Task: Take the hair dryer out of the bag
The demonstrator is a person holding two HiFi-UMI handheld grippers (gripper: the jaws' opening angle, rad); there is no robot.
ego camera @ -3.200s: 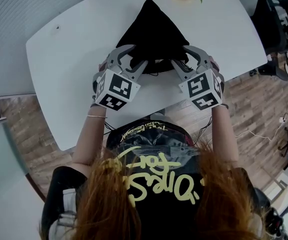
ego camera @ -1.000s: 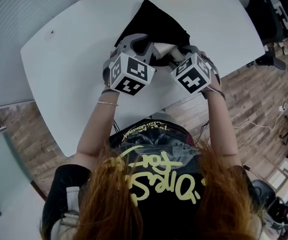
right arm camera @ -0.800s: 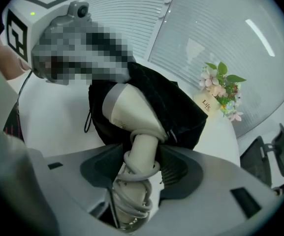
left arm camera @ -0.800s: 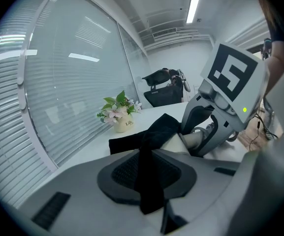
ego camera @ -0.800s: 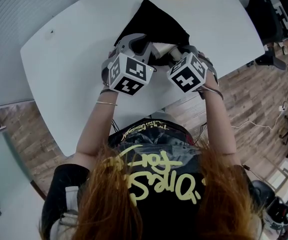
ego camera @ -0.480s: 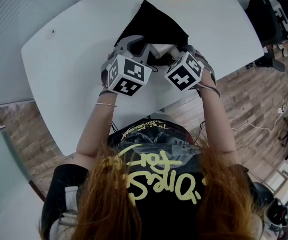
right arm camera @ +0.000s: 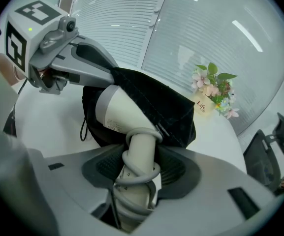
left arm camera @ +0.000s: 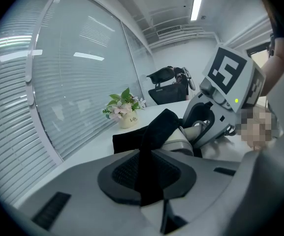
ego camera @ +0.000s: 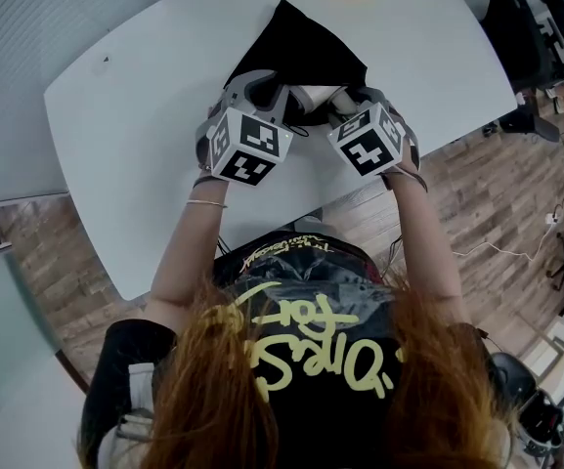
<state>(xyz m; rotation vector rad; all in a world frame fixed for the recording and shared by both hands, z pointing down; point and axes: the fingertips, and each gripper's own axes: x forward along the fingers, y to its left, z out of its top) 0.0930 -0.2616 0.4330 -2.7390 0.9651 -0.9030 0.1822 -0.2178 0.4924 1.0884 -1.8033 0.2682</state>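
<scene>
The right gripper [right arm camera: 142, 170] has just been closing its jaws on the hair dryer [right arm camera: 114, 113], and they are now clamping its cord-wrapped handle. The left gripper [left arm camera: 149, 176] is pinching the bag [left arm camera: 159, 129] by its edge. The dryer is lying half out of the bag's mouth, looking ready for pulling free.

From the head view I see a white table [ego camera: 115, 145] with rounded corners, standing on a wood-plank floor [ego camera: 497, 203]. At the table's far edge sits a small pale pot of pink flowers and green leaves [right arm camera: 211, 95], with writing on its side. Behind it, closed horizontal blinds [left arm camera: 68, 73] cover tall glass walls. Black office chairs [ego camera: 536, 37] stand beyond the table's right end. A long ceiling light [left arm camera: 197, 1] glows overhead. Nearest me are long reddish hair [ego camera: 213, 399] and a black shirt with yellow lettering [ego camera: 301, 340].
</scene>
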